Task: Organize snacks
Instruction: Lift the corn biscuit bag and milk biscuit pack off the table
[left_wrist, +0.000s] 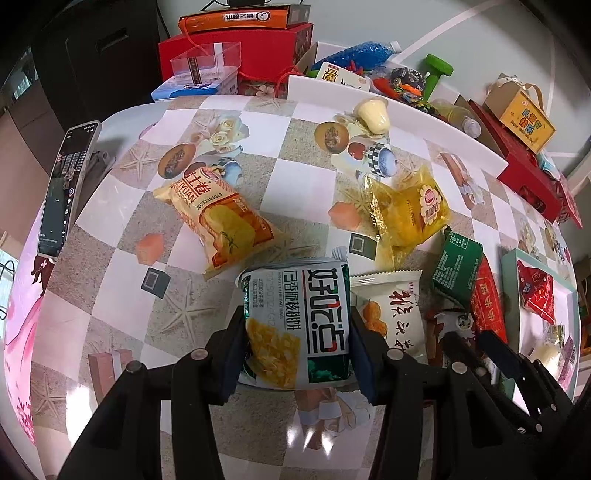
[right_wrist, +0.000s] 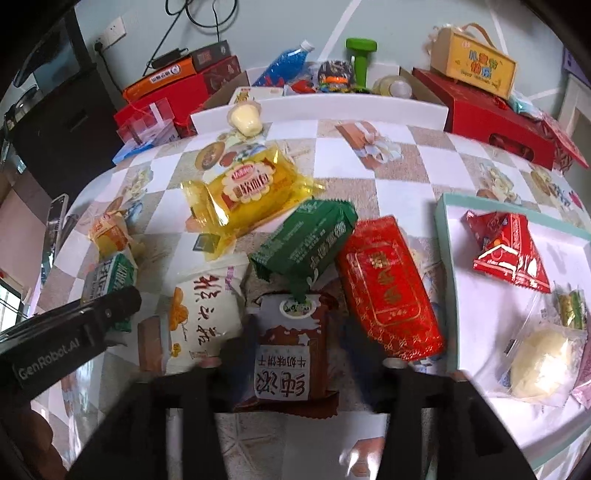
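My left gripper (left_wrist: 295, 343) is shut on a white-and-green walnut cake packet (left_wrist: 295, 321), its fingers pressing both sides; it also shows in the right wrist view (right_wrist: 110, 284). My right gripper (right_wrist: 291, 347) straddles a brown milk biscuit packet (right_wrist: 288, 354) with its jaws open and gaps on both sides. Around it lie a white packet (right_wrist: 201, 317), a green packet (right_wrist: 306, 240), a red packet (right_wrist: 388, 288) and a yellow bread bag (right_wrist: 247, 188). A teal-rimmed white tray (right_wrist: 447, 229) at right holds a red triangular packet (right_wrist: 509, 251) and a wrapped bun (right_wrist: 539, 362).
An orange-yellow roll packet (left_wrist: 221, 218) lies left of centre. A jelly cup (left_wrist: 373, 114) sits near the far edge. A phone (left_wrist: 68, 184) stands on a holder at left. Red gift boxes (right_wrist: 491, 118), bottles and a green dumbbell (right_wrist: 360, 59) crowd the back.
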